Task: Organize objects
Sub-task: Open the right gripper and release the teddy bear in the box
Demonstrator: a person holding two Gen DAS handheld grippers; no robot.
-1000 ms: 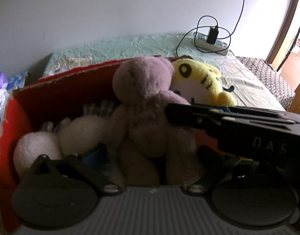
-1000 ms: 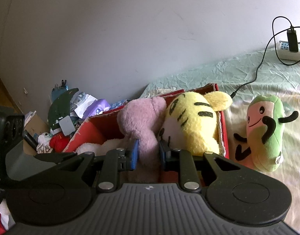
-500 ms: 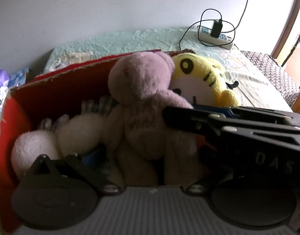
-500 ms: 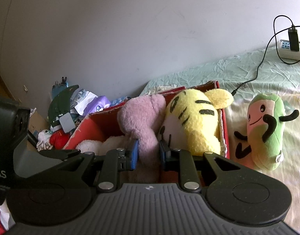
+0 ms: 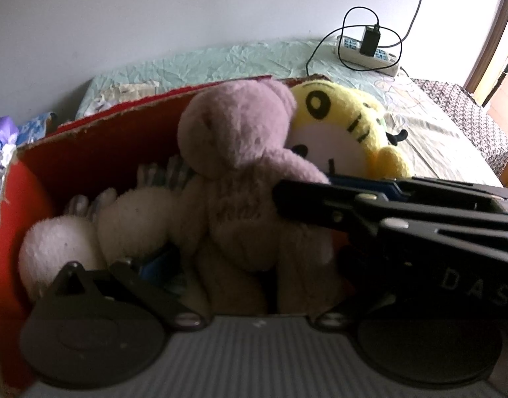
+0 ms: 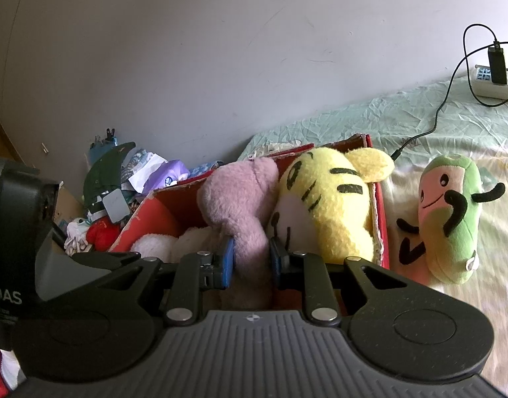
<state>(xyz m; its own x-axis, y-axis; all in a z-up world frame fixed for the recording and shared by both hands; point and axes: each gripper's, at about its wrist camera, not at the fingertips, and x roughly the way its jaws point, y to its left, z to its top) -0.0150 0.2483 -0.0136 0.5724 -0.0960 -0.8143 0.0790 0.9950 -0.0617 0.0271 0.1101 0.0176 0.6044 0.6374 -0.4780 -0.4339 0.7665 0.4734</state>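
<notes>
The right hand-held gripper [image 6: 250, 262] is clenched on the pink teddy bear's [image 6: 237, 205] arm; the bear sits upright in the red box [image 6: 147, 212], head up. The left hand-held gripper [image 5: 220, 285] reaches into the box with its fingers wide apart. A yellow tiger toy [image 6: 330, 199] leans beside the bear, and a green plush [image 6: 449, 219] lies lengthwise on the bed [image 6: 403, 112].

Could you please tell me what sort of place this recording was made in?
Most likely a bedroom at home: a bed with a wrinkled pale green sheet, a white power strip lying on it, and a red cardboard box of plush toys.
</notes>
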